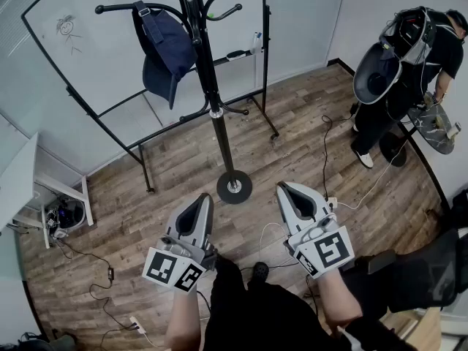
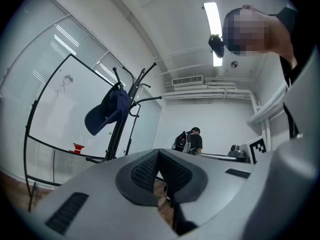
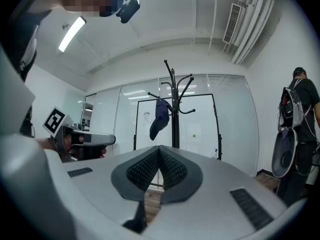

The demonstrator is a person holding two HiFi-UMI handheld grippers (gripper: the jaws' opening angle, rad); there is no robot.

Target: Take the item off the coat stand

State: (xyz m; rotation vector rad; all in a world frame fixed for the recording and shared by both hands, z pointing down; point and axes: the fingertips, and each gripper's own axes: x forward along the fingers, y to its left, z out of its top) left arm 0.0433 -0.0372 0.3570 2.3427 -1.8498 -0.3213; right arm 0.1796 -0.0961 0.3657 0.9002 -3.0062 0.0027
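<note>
Navy cap (image 1: 162,50) hangs on an upper hook of the black coat stand (image 1: 219,115), to the left of the pole, so nothing has lifted it off yet. The left gripper (image 1: 204,197) and the right gripper (image 1: 282,187) are held level, well apart from it. Their fingers are pressed together on nothing, probably because the reach is not yet begun.

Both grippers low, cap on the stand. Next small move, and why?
Probably raise the left gripper toward the cap and open its jaws. In the head view the cap hangs on the left of the coat stand. Both grippers are low, shut and empty, well short of it, and the right gripper sits farther off.
</note>
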